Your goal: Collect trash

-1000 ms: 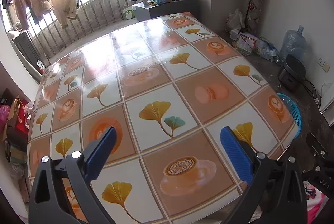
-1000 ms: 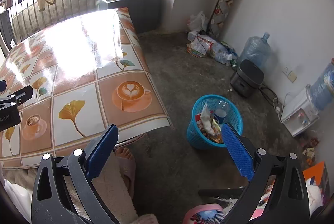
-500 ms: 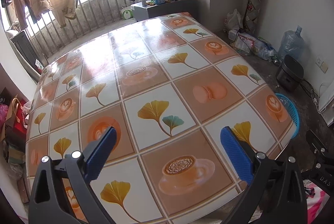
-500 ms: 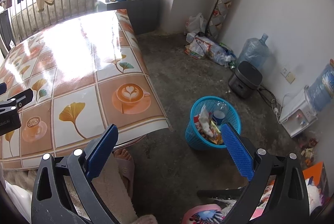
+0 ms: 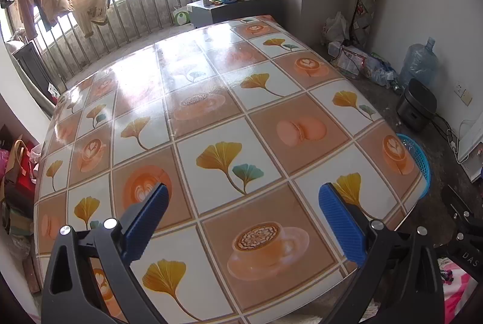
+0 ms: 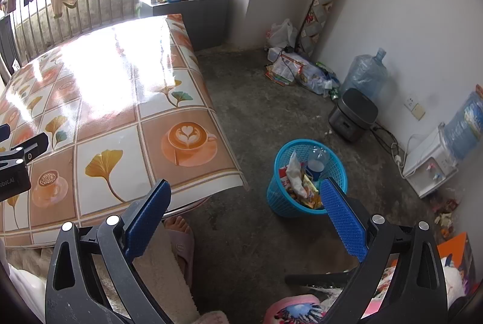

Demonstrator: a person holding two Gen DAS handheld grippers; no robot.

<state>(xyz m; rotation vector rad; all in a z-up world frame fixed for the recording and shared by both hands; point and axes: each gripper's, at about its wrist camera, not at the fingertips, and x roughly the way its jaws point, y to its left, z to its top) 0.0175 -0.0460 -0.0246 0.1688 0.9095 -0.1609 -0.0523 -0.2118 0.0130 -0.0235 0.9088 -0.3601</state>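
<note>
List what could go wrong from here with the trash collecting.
The blue basket already looks full, with wrappers and a bottle near its rim, so added trash might spill. Cables trail across the floor close by, a possible snag. Both the left gripper and right gripper are open and hold nothing.

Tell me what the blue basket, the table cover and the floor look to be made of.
Blue basket: likely moulded plastic, with an openwork lattice wall and uniform bright colour.
Table cover: probably glossy vinyl or oilcloth; it mirrors window glare, and its printed edge droops past the tabletop.
Floor: seemingly bare concrete, matte grey, mottled and rough.
</note>
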